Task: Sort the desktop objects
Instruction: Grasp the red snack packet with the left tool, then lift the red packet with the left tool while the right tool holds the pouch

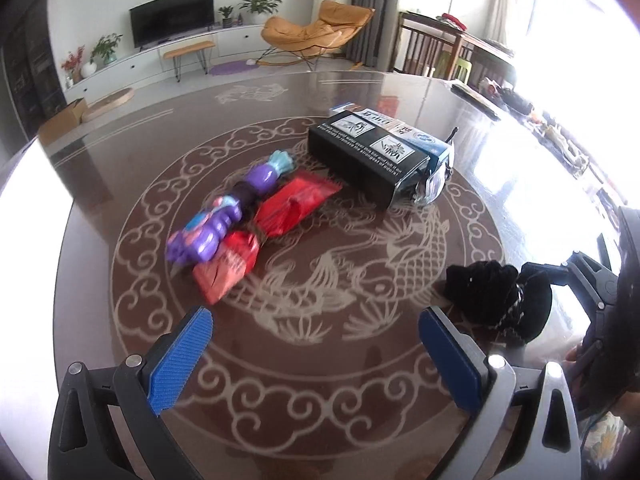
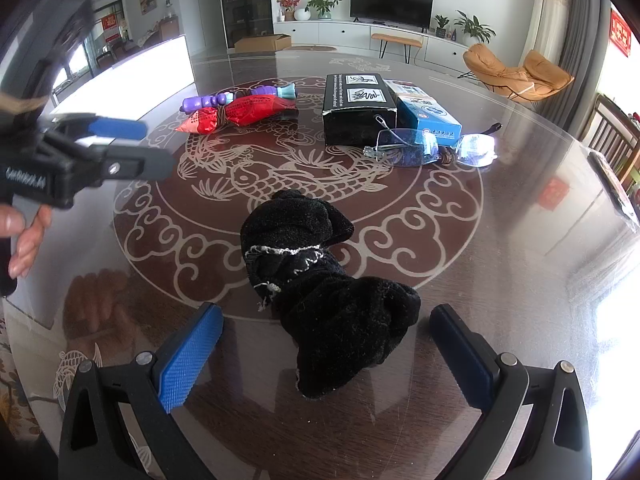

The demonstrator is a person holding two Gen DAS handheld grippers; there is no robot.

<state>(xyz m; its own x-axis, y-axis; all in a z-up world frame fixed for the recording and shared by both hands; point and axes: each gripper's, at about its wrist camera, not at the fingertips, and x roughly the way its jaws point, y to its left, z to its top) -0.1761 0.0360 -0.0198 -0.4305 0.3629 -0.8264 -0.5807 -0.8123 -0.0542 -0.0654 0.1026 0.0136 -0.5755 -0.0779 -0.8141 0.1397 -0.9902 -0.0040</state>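
Glossy table (image 2: 500,240), fuzzy black cloth (image 2: 332,300)

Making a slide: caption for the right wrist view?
Open right gripper straddles a black sock on the glass table; boxes, glasses beyond.

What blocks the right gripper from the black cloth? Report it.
Nothing visible does. The right gripper is open with the near end of the black cloth lying between its fingers on the glass table; the other items sit well beyond.

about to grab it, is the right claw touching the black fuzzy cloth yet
Apart. The right wrist view shows the right claw open, with table visible between each blue pad and the black fuzzy cloth.
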